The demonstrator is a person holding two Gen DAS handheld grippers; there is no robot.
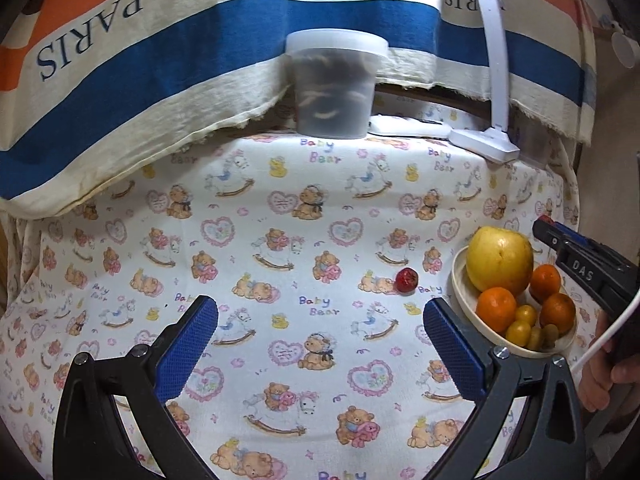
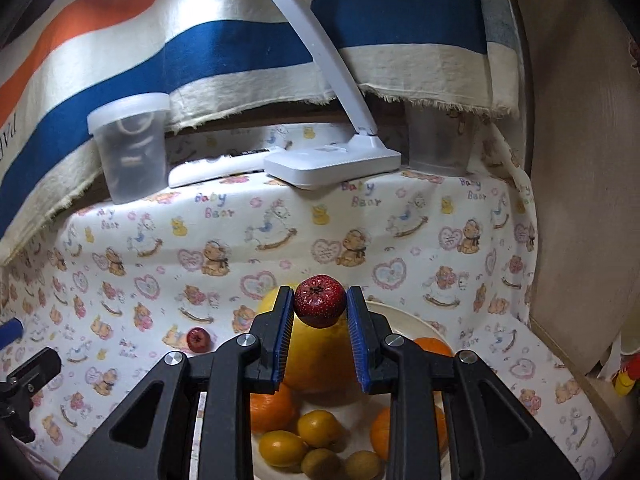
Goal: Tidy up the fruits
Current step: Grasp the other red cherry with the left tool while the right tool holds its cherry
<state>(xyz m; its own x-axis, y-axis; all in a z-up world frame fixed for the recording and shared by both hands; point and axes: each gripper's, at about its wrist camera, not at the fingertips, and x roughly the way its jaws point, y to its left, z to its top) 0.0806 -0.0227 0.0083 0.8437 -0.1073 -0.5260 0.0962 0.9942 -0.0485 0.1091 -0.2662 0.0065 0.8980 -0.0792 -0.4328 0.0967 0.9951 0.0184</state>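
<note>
The left hand-held gripper (image 1: 320, 344) tilts downward with its blue pads spread wide and nothing between them. The right hand-held gripper (image 2: 320, 308), gripped by a hand (image 1: 612, 372), is clamped on a small red fruit (image 2: 320, 301).

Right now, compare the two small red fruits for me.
The red fruit in the right tongs is clamped between the pads above the plate; the loose red fruit lies on the tablecloth, left of the plate. One is held, the other untouched. Both are small, round, dark red and speckled.
</note>
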